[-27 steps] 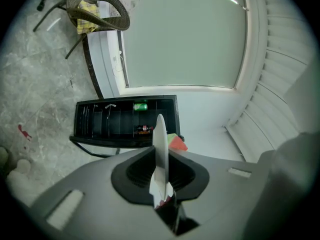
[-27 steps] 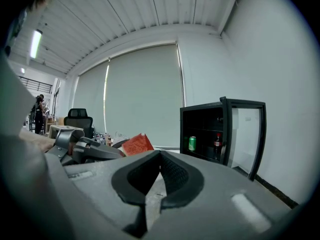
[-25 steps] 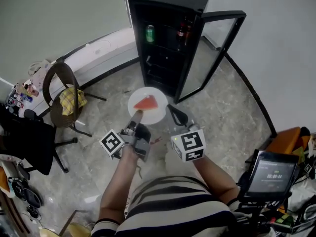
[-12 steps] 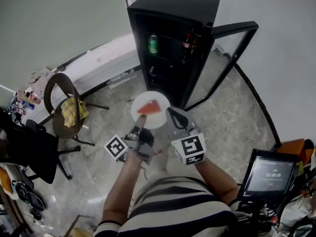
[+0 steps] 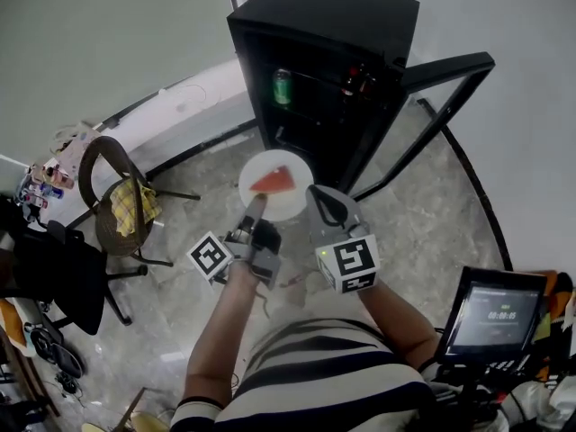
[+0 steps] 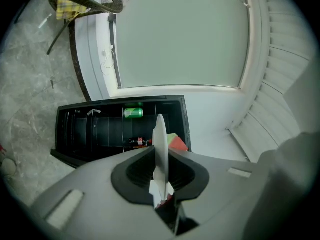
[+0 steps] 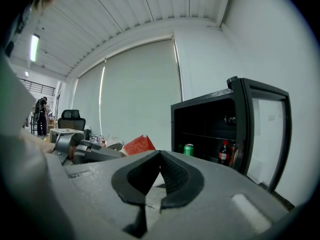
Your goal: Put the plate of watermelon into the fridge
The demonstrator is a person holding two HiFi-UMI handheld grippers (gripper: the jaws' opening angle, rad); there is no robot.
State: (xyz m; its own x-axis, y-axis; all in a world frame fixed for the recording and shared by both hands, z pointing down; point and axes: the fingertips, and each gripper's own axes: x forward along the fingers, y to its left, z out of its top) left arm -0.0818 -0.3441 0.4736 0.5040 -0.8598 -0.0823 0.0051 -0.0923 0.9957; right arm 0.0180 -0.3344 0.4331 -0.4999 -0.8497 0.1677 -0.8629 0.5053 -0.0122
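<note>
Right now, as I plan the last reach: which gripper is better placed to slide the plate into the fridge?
Left. The left gripper is clamped on the rim of the plate with the watermelon and faces the open fridge. The right gripper is shut on nothing beside the plate.

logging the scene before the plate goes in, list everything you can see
fridge: one, black, ahead, door open
can: one, green, upper fridge shelf
bottles: about two, dark, right of can
plate: one, white, before the fridge
watermelon slice: one, red, on plate
chair: one, brown, left
cloth: one, yellow check, on chair
screen: one, dark, lower right
left gripper: one, grey, shut on plate rim
right gripper: one, grey, shut, beside plate
</note>
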